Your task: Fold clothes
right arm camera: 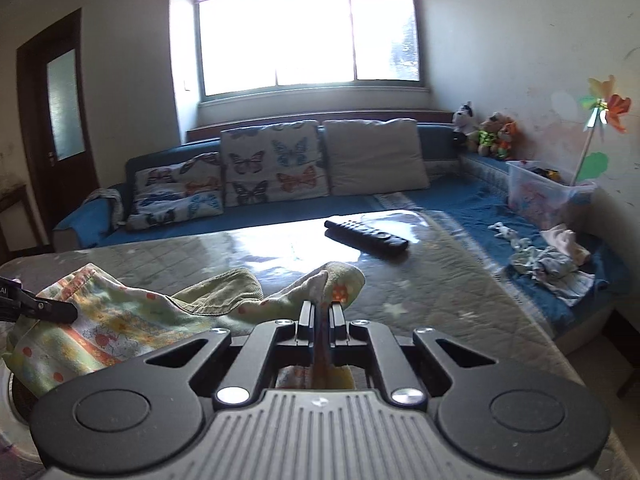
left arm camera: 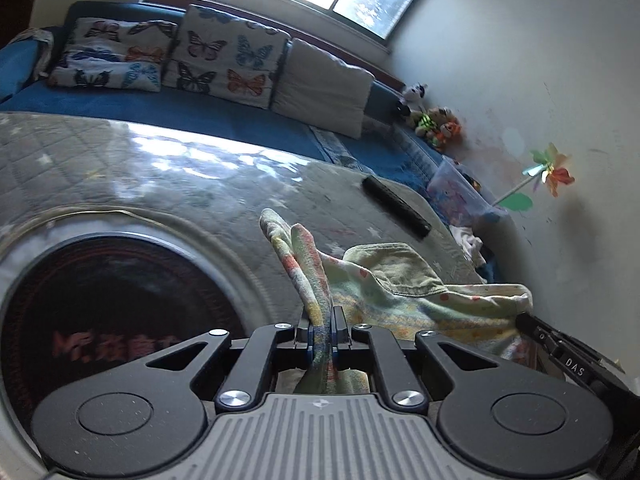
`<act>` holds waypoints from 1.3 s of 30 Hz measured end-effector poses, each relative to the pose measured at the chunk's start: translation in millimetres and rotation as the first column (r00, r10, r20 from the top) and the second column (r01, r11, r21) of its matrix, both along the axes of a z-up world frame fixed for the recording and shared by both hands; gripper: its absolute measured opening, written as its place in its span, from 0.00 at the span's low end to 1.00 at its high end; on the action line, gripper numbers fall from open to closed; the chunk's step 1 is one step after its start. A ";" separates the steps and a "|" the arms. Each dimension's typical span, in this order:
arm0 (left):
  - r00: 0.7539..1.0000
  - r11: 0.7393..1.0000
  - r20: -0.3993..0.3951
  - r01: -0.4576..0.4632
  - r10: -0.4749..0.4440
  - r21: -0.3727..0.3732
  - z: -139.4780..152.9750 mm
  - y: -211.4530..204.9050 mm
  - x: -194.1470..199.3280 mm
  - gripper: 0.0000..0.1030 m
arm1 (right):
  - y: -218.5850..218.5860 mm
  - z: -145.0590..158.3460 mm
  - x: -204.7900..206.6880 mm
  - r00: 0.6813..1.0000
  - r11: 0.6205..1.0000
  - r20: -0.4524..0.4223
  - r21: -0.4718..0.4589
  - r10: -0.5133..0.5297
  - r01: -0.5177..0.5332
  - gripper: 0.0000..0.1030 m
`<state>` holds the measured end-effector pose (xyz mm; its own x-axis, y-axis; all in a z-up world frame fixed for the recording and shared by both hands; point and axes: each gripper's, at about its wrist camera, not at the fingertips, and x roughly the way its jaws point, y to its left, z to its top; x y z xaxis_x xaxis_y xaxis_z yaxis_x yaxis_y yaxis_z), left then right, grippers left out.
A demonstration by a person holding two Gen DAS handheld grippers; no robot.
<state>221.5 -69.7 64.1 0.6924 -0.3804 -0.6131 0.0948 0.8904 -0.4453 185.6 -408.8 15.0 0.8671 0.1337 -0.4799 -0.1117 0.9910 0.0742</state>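
Pale green cotton with orange and yellow prints makes up the small garment (right arm camera: 132, 312) stretched over the near part of the glass-topped counter (right arm camera: 256, 248). Each hand-held gripper is clenched on an edge of it: the left hand-held gripper (left arm camera: 322, 330) pinches a bunched strip that stands up between its fingers, and the right hand-held gripper (right arm camera: 322, 320) nips a rolled corner at the garment's right end. Held at two ends like this, the cloth sags between them in soft ridges, which I judge suits spreading it flat or bringing one end over the other. Whether a fold is opening or closing cannot be settled. An olive-green ribbed band (right arm camera: 224, 292) lies across the middle, humped up. A black remote (right arm camera: 366, 238) rests farther back on the counter, well apart, and loose laundry (right arm camera: 548, 264) sits on the blue sofa to the right.
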 end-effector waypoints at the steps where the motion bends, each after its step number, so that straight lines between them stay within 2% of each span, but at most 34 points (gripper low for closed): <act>1: 1.000 1.000 0.001 0.014 -0.014 0.008 -1.8 -8.3 4.3 0.08 | -5.9 -1.0 2.9 1.000 1.000 -0.001 -0.002 -0.013 0.013 0.06; 12: 0.995 0.992 -0.034 0.099 -0.097 0.076 -24.2 -67.2 47.5 0.08 | -49.9 -29.9 30.0 0.991 0.992 -0.050 -0.002 -0.126 0.126 0.06; 20: 0.991 0.988 -0.083 0.111 -0.103 0.110 -46.4 -73.9 56.7 0.08 | -61.9 -58.0 39.8 0.980 0.985 -0.104 -0.009 -0.171 0.171 0.06; 28: 0.989 0.982 -0.103 0.124 -0.110 0.145 -60.1 -80.5 60.3 0.09 | -62.4 -69.9 43.6 0.969 0.978 -0.136 -0.035 -0.207 0.204 0.06; 32: 0.989 0.982 -0.105 0.115 -0.099 0.152 -59.4 -76.4 58.5 0.16 | -59.1 -69.9 40.7 0.966 0.977 -0.146 -0.038 -0.212 0.209 0.10; 35: 0.992 0.981 -0.084 0.103 -0.090 0.166 -53.4 -74.5 53.0 0.25 | -55.2 -64.9 35.3 0.970 0.979 -0.133 -0.033 -0.202 0.199 0.16; 37: 0.993 0.979 -0.070 0.104 -0.093 0.177 -50.2 -75.0 48.1 0.37 | -51.9 -62.2 32.2 0.974 0.982 -0.125 -0.034 -0.190 0.187 0.19; 39: 0.994 0.977 -0.055 0.105 -0.096 0.188 -47.1 -75.6 43.2 0.40 | -43.1 -59.7 26.1 0.981 0.989 -0.123 -0.025 -0.151 0.149 0.21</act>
